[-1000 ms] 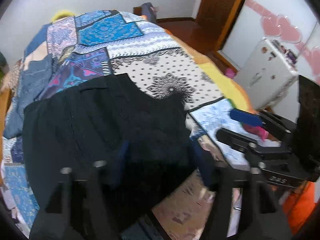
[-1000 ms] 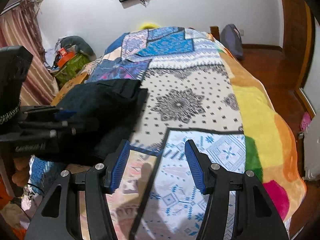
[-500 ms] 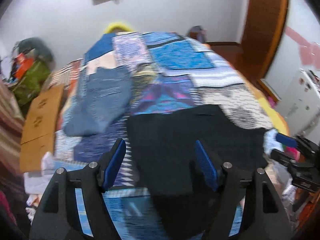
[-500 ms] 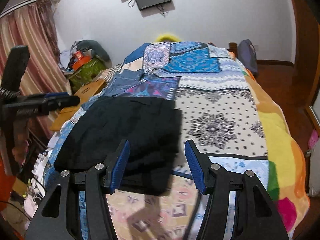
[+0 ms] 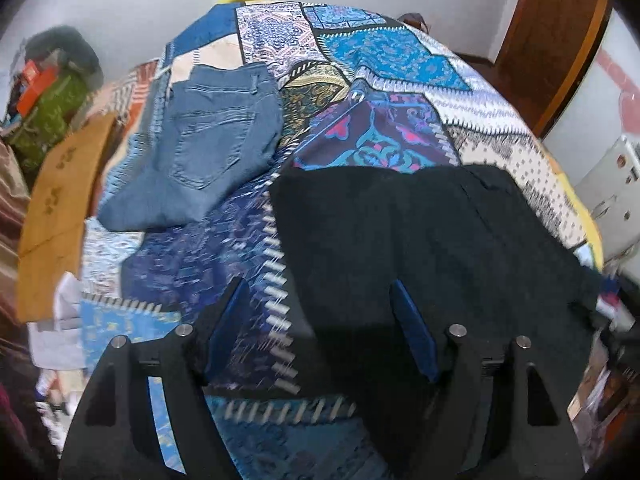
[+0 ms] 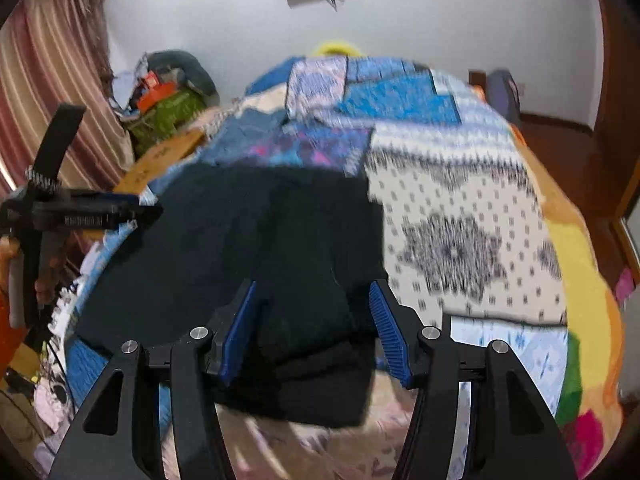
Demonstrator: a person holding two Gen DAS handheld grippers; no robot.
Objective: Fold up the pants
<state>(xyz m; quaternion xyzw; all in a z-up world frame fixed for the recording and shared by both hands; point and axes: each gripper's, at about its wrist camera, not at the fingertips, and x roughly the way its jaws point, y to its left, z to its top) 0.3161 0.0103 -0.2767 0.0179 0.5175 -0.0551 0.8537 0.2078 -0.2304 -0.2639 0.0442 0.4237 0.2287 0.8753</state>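
Black pants (image 5: 420,232) lie folded on a patchwork bedspread (image 5: 380,52), beside blue jeans (image 5: 208,140). Above the pants, the left gripper (image 5: 320,324), just widened, and right gripper (image 6: 312,328) both gape, empty.

**Patchwork bed with two pairs of pants**

The bed (image 5: 392,52) is covered by a patchwork spread of blue, purple and white printed panels, with a yellow, orange and green blanket (image 6: 576,280) showing along its edge at 3 o'clock in the right wrist view. In the left wrist view, black pants (image 5: 420,240) lie flat on the spread from the centre toward 4 o'clock. Folded blue jeans (image 5: 208,148) lie at 10 o'clock, back pocket up, apart from the black pair.
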